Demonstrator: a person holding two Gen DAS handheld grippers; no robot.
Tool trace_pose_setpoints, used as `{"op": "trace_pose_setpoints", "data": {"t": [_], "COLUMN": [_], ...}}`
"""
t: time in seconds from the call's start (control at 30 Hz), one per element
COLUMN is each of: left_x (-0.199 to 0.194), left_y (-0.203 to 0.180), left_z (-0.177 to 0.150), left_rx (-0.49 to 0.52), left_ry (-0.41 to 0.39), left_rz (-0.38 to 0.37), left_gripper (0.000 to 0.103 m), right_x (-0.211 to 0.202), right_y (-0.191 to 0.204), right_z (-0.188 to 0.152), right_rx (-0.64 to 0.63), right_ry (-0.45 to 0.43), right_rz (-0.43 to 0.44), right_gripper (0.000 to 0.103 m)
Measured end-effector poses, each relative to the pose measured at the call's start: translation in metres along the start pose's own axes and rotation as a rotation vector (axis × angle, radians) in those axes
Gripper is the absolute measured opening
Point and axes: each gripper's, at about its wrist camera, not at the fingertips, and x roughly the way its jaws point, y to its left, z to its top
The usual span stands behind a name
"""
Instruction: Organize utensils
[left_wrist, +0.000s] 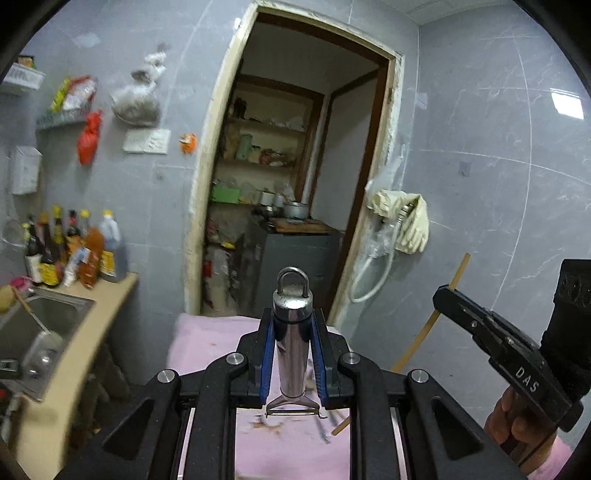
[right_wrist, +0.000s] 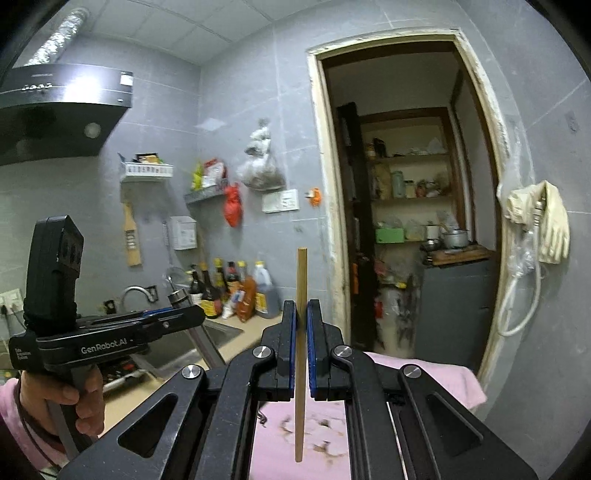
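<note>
My left gripper (left_wrist: 291, 321) is shut on a steel peeler (left_wrist: 291, 354), gripping its round handle. The peeler stands upright, hanging loop on top and blade at the bottom. My right gripper (right_wrist: 301, 314) is shut on a wooden chopstick (right_wrist: 301, 280), which stands vertical and sticks out above and below the blue pads. Both grippers are held in the air above a stained pink cloth (left_wrist: 207, 343). In the left wrist view, the right gripper (left_wrist: 443, 291) with its chopstick (left_wrist: 460, 273) is at the right. In the right wrist view, the left gripper (right_wrist: 194, 314) is at the left in a hand (right_wrist: 74, 398).
A steel sink (left_wrist: 48, 314) and several sauce bottles (left_wrist: 74, 251) are on the counter to the left. An open doorway (left_wrist: 295, 184) to a pantry is straight ahead. Rubber gloves (left_wrist: 410, 221) hang on the right wall. A range hood (right_wrist: 55, 110) hangs high on the left.
</note>
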Motion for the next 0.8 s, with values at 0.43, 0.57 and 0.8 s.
{"op": "trace_pose_setpoints", "data": {"t": [0.43,0.57,0.8], "left_x": [-0.061,-0.061,-0.044], "left_y": [0.07,0.083,0.099], "left_z": [-0.038,-0.053,-0.08], "left_rx": [-0.048,-0.043,-0.049], "left_ry": [0.064,0.091,0.144], "left_rz": [0.188,0.258,0.294], "left_gripper": [0.017,0.017,0.018], "right_x": [0.032,0.042,0.053], "right_y": [0.055,0.058,0.059], "right_z": [-0.055,-0.074,-0.096], "right_rx": [-0.056,-0.056,-0.043], "right_ry": [0.096,0.127,0.16], "right_rz": [0.103,0.099,0.08], "right_gripper": [0.005,0.005,0.005]}}
